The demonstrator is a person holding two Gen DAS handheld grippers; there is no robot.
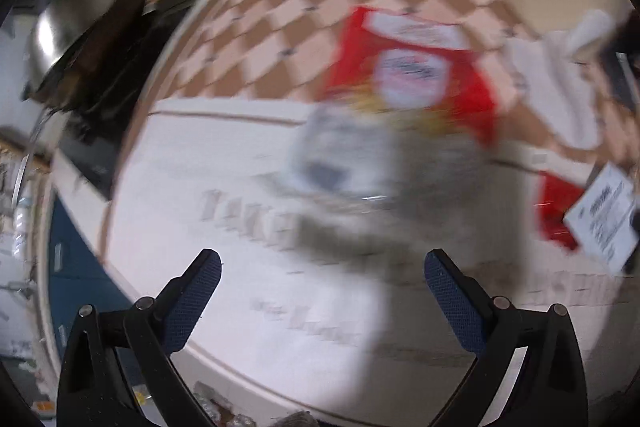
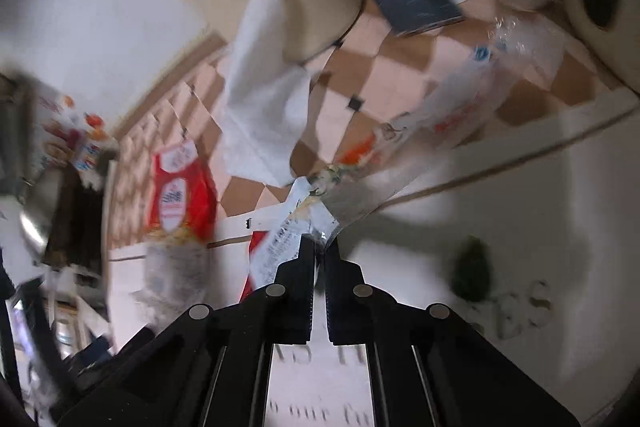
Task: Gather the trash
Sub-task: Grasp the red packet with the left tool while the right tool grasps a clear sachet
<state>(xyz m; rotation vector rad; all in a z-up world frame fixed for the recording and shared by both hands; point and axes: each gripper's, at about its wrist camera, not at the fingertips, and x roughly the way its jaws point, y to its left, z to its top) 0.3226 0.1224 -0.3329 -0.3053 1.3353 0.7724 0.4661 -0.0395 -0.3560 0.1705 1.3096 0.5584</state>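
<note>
The right gripper [image 2: 320,247], low in the centre of its frame, has its black jaws pressed together on a bunch of trash: a crumpled white printed wrapper [image 2: 286,231] and the tail of a clear plastic bag with orange print [image 2: 448,115] that stretches away to the upper right. A white paper napkin [image 2: 264,99] stands up above the pinch, though whether it is caught in the bunch I cannot tell. To do this step well, I would judge the squeeze should stay firm and the lift slow, since the grip sits on thin edges that could slip.

The left gripper [image 1: 322,267], at the bottom of its frame, has its blue-padded fingers [image 1: 192,303] spread wide with nothing between them, angled down over the white lettered tablecloth [image 1: 200,235]. Ahead, in the upper middle, lies a red-and-clear snack bag [image 1: 404,75], blurred, seemingly the next piece to take. The same bag shows at the left of the right wrist view.
</note>
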